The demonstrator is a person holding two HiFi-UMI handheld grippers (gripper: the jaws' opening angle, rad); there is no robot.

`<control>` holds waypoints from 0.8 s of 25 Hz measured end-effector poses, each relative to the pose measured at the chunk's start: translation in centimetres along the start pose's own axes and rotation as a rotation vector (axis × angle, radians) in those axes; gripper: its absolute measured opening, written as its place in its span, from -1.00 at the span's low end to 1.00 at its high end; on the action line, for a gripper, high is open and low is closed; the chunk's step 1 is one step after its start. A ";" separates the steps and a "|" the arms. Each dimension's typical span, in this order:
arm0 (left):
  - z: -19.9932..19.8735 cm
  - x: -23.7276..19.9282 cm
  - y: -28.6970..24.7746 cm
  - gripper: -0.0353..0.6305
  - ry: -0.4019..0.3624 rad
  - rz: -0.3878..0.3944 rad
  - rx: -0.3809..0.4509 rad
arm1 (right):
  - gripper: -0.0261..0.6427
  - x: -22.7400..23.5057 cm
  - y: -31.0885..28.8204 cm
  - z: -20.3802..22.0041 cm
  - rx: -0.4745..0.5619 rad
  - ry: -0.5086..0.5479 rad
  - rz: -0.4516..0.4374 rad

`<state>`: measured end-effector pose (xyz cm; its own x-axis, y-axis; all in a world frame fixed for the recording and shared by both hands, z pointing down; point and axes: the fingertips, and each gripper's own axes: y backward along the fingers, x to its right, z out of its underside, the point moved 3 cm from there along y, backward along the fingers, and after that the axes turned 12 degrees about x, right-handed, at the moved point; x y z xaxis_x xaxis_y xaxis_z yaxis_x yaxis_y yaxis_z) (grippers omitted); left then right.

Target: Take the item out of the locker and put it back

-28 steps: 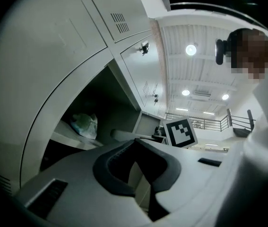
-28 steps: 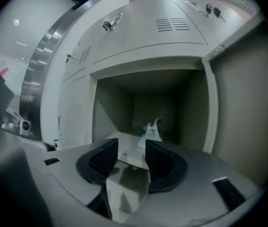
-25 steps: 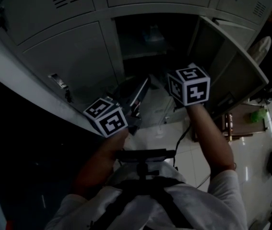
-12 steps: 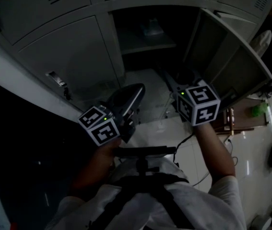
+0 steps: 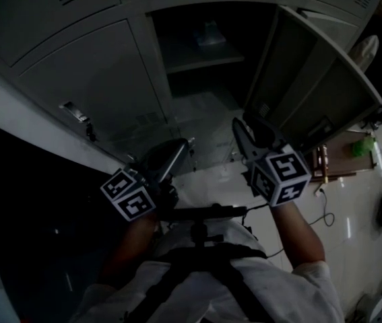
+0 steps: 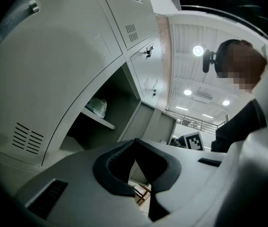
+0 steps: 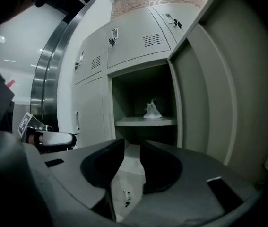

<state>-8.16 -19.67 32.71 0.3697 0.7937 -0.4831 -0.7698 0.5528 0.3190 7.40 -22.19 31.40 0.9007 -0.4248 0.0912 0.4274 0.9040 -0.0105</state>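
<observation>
Lower centre of the head view: a white short-sleeved shirt (image 5: 305, 284), 2 dark harness straps (image 5: 167, 279) running down the chest, and a black bar-shaped mount (image 5: 201, 213) with a short stem above them.

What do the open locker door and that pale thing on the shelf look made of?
Locker door: likely painted sheet metal, matte light grey; a thin flat panel with folded edges. Pale thing on the shelf: perhaps thin plastic film, whitish, slightly translucent; it stands crumpled into peaks. Too small to be sure.
</observation>
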 end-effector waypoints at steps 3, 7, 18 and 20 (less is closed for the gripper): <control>0.4 -0.4 1.5 -0.91 0.012 -0.019 -0.001 | -0.65 0.0 1.0 0.9 -0.005 -0.025 0.028; 0.8 -0.3 3.2 -0.91 0.030 -0.018 -0.011 | -0.69 -0.3 2.3 2.5 -0.027 -0.058 0.064; 3.4 1.3 7.8 -0.91 0.100 -0.006 -0.047 | -0.81 -3.1 6.3 5.9 -0.049 -0.139 0.121; 3.6 1.9 8.3 -0.91 0.097 -0.009 -0.047 | -0.82 -3.0 7.2 6.3 -0.048 -0.144 0.127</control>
<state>-11.93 -12.62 37.39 0.3263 0.7594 -0.5629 -0.7913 0.5452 0.2768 7.27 -14.06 37.36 0.9286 -0.2930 0.2275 0.3173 0.9451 -0.0779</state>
